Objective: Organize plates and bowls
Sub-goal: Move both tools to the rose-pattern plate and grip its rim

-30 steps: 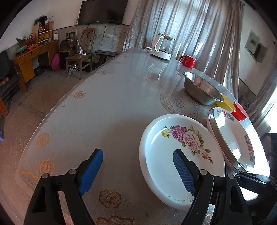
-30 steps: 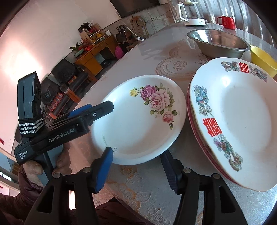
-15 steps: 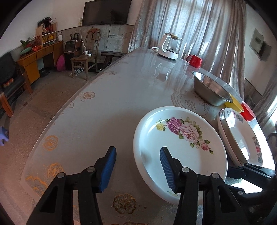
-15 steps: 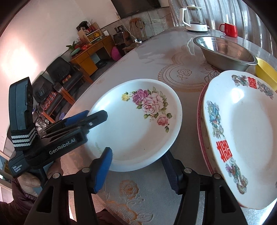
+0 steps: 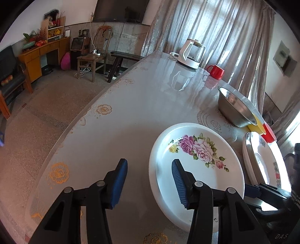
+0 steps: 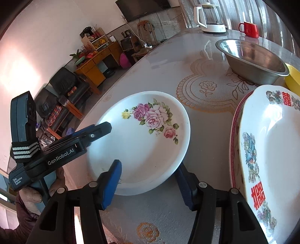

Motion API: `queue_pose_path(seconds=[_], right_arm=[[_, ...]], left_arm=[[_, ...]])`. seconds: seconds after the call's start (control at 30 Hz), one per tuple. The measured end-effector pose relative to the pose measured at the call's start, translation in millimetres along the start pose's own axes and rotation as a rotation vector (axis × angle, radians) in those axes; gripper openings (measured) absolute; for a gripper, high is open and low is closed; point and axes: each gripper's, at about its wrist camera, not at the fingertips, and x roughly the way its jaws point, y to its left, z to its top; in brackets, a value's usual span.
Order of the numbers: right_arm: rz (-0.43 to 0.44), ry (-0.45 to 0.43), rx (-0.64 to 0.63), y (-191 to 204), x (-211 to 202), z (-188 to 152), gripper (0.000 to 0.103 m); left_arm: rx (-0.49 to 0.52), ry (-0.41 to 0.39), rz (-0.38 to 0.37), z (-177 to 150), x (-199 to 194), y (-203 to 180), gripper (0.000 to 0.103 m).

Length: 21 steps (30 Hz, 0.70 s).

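Porcelain is slick: we are closing the left claw (image 5: pixel 149 181) across the rose plate's (image 5: pixel 198 159) rim, pads not yet pressing, one inside, one outside. Our right claw (image 6: pixel 148 183) is straddling its near rim, open. Uneven pinching risks sliding it into the stacked plates (image 6: pixel 270 150) alongside.

We take the rose plate (image 6: pixel 142 142) as landmark, lying on the table (image 6: pixel 187 63). Right of it lie stacked plates (image 6: pixel 268 150); behind it a metal bowl (image 6: pixel 251 60); further behind, a kettle (image 6: pixel 210 16) and mug (image 6: pixel 249 29)
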Motion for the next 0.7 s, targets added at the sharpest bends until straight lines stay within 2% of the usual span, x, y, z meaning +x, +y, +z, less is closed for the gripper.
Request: queue_pose_path(seconds=[0.1,0.23,0.33,0.47,0.7], right_arm=[[-0.018,-0.003,-0.028,3,0,-1,0.056],[-0.033,-0.012,-0.079,3,-1,-4,0.048],[-0.041,-0.009,-0.093,4,-1,-4,0.048],[-0.056,-0.001,-0.099,6,-1,-2,0.048],[-0.074,-0.011,-0.119,12,1,-4,0.057]], left_arm=[[0.027,-0.022,0.019,0,1,-1,0.05],[0.045,-0.02,-0.001,1,3,-2,0.061],[0.047,-0.021,-0.01,1,4,-2,0.065],[0.049,-0.02,-0.018,2,4,-2,0.066],[0.092,-0.022,0.007,-2,5,-9,0.07]])
